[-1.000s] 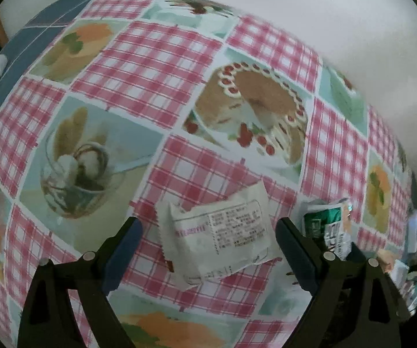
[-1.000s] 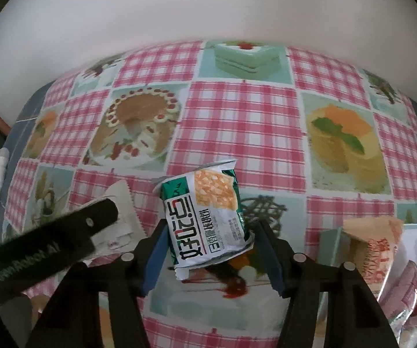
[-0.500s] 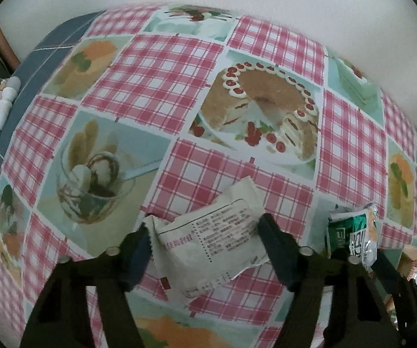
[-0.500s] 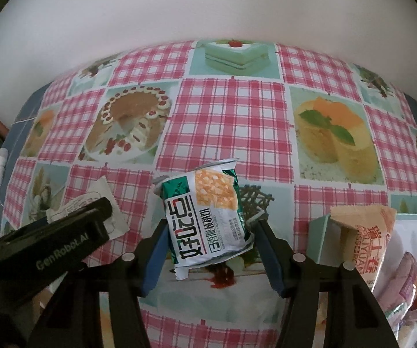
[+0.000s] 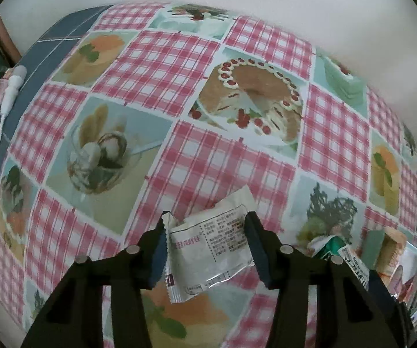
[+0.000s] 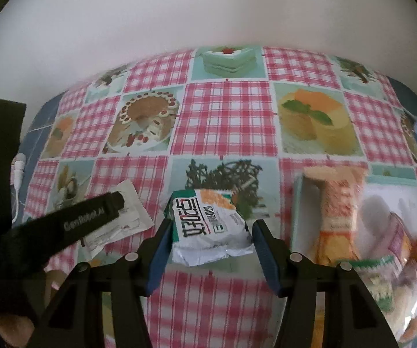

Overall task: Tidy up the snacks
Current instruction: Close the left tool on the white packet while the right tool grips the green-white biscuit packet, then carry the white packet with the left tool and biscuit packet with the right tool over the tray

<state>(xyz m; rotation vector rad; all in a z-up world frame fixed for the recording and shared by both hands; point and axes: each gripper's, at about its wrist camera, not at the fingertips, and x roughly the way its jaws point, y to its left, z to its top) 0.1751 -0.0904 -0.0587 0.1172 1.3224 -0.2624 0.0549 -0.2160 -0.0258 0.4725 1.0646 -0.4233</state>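
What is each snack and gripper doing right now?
Left hand-held gripper: jaws just closed, shut on the white snack packet.
White snack packet: gripped, creased.
Right hand-held gripper: shut on the green-and-orange snack packet.
Green-and-orange snack packet: held, printed side up.
Pale box: open, holding several snacks.

Blurred by motion on the right of the right wrist view: the tray [image 6: 297, 203] and its snack packets [image 6: 340, 211], print unreadable. Cut off at the left edge there: the left gripper's [image 6: 119, 201] body. Hidden partly under that gripper: the white packet [image 6: 133, 206]. Too small to read in the left wrist view: text on this packet [image 5: 217, 237]. Cut at far left edge: a white cable [image 5: 8, 95].
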